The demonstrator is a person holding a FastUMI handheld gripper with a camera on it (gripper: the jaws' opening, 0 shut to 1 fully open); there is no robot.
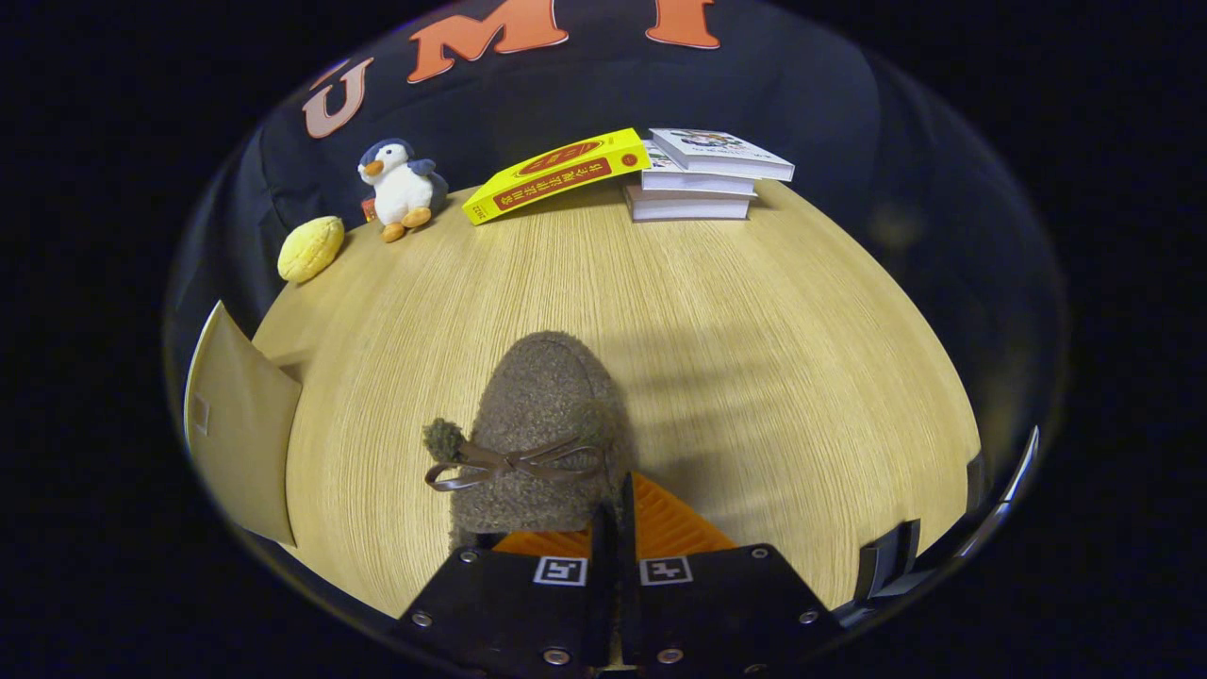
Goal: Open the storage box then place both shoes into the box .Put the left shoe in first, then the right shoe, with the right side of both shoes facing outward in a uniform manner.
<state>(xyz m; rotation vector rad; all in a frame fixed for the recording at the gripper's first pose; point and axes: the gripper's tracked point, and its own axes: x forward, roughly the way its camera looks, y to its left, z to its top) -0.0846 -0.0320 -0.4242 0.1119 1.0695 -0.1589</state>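
Observation:
A brown fuzzy shoe [542,424] with a thin brown bow and a small pompom points away from me, toe toward the books. My gripper [613,514] is shut on the shoe's rear edge, and a strip of fuzz shows in the narrow gap between the fingers [674,528]. The shoe casts a shadow to its right on the wooden table [754,311]; whether it touches the table I cannot tell. Off the table's left edge, beside the shoe, stands a tan cardboard panel [240,424] of the storage box.
At the table's far side lie a yellow book [556,174] leaning on a stack of white books [702,174]. A plush penguin [401,189] and a yellow lemon-like toy [311,248] sit at the far left corner.

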